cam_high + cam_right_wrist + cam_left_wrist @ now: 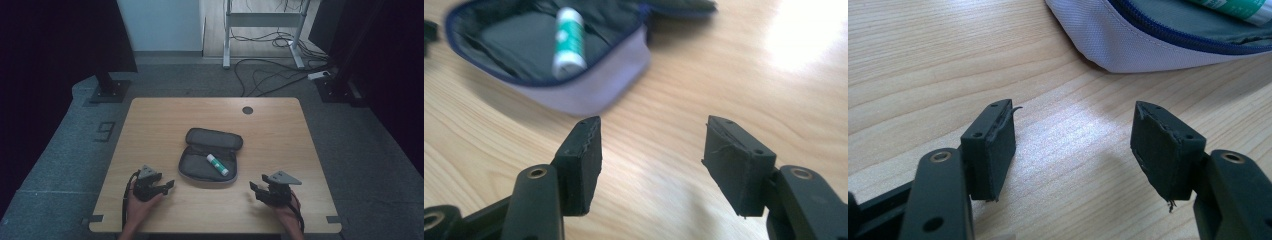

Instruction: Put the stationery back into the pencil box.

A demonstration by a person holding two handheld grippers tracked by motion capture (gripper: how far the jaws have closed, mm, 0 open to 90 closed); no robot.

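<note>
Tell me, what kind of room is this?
Probably a lab or recording studio rather than a home: a bare wooden table stands on grey carpet, flanked by dark curtains, with loose cables on the floor behind. A person holds a tool in each hand beside an open pencil case.

Open grey zip pencil case (pixel 210 157) mid-counter (pixel 150 130), green-and-white glue stick (pixel 217 164) lying inside; round cable hole (pixel 247 110) near far edge; cables (pixel 270 75) on floor beyond.
</note>
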